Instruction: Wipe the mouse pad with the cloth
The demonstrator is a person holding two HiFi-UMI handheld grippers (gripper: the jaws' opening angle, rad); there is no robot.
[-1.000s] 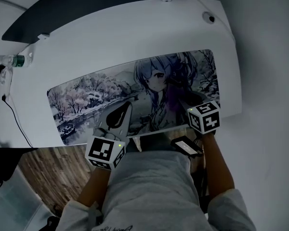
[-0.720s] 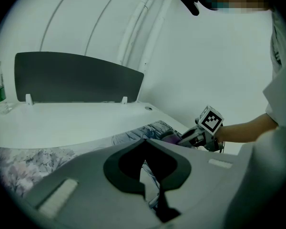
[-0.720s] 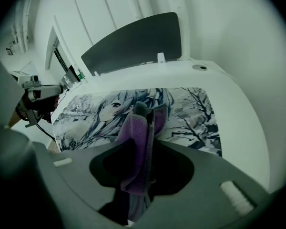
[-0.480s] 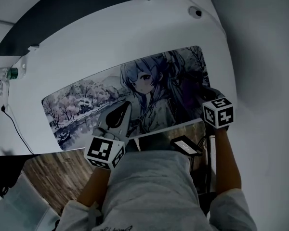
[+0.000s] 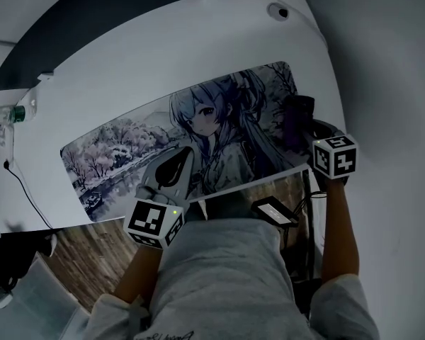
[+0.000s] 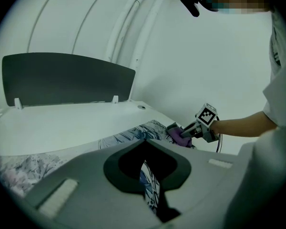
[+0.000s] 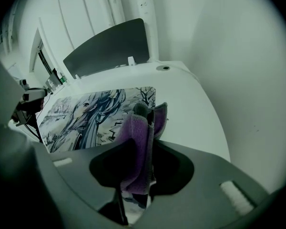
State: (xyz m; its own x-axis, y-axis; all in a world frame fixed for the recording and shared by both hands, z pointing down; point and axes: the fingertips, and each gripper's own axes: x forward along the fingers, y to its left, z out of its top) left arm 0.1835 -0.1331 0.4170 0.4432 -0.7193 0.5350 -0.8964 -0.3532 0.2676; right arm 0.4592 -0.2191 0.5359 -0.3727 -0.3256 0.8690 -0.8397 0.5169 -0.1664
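Two claws show on my feed, and the right claw [image 7: 144, 117] is clenched on the purple cloth [image 7: 135, 149], which stands folded upright between its jaws and pokes out past the tips. From the head view that cloth sits at the right end of the pad [image 5: 127, 144], near its far right corner, though I cannot tell whether it presses on the surface. My left claw [image 6: 146, 142] is clenched with nothing between its jaws; only a sliver of the printed pad shows through the slot behind the tips. It lies low over the pad's near edge, about the middle, pointing away from me. The pad, printed with a long-haired figure and snowy trees, lies flat along the white table [image 5: 163, 55]. A dark panel [image 5: 92, 27] stands behind the table's far edge, and a green-capped bottle [image 5: 15, 112] sits at the left end.
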